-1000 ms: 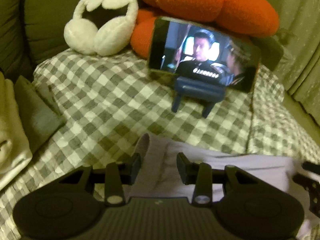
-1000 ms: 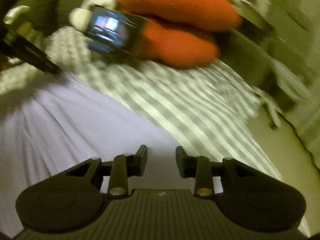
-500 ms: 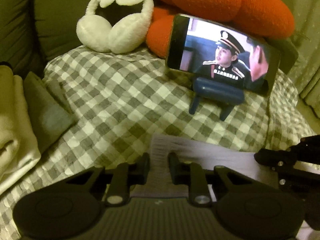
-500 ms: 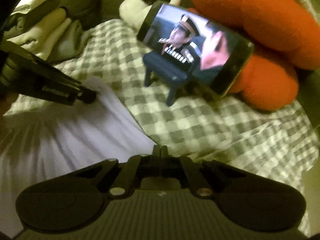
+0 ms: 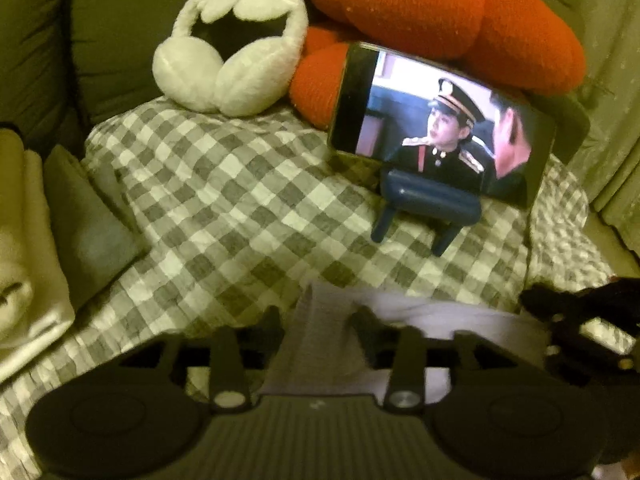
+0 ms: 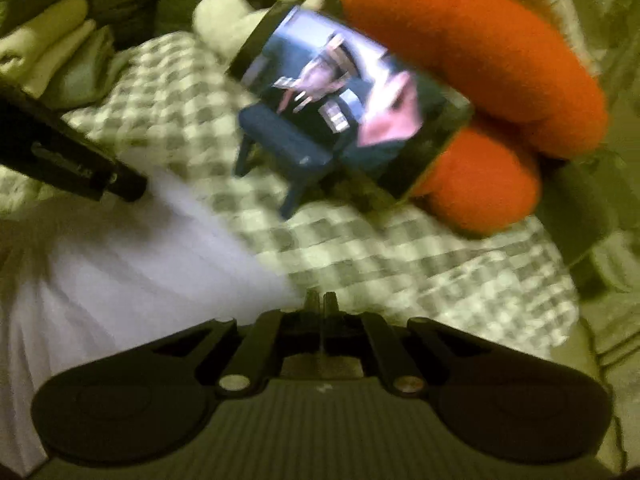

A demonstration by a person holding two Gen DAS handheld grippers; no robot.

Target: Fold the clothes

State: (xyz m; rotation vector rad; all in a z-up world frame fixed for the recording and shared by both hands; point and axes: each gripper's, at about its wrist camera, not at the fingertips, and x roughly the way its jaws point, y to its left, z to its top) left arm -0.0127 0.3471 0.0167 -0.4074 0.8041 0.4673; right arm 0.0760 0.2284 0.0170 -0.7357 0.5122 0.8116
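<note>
A white garment [image 5: 440, 316] lies spread on the checked bedcover [image 5: 240, 208], its far edge running left to right. My left gripper [image 5: 318, 320] is open, its fingers apart on either side of the garment's upper left corner. In the right wrist view the garment [image 6: 140, 272] fills the lower left. My right gripper [image 6: 320, 300] is shut at the cloth's right edge and seems to pinch it; this view is blurred. The right gripper [image 5: 568, 320] also shows at the garment's right end, and the left gripper [image 6: 80, 164] reaches in from the left.
A phone [image 5: 440, 128] playing video stands on a small blue stand [image 5: 428, 204] just beyond the garment. White fluffy earmuffs [image 5: 228, 60] and an orange plush [image 5: 440, 12] sit behind it. Folded cream and grey clothes [image 5: 24, 240] are stacked at the left.
My left gripper's fingers, nearly closed on the corner half a second ago, have spread apart. The right gripper closed a second ago, stays shut, and is moving, blurring its view.
</note>
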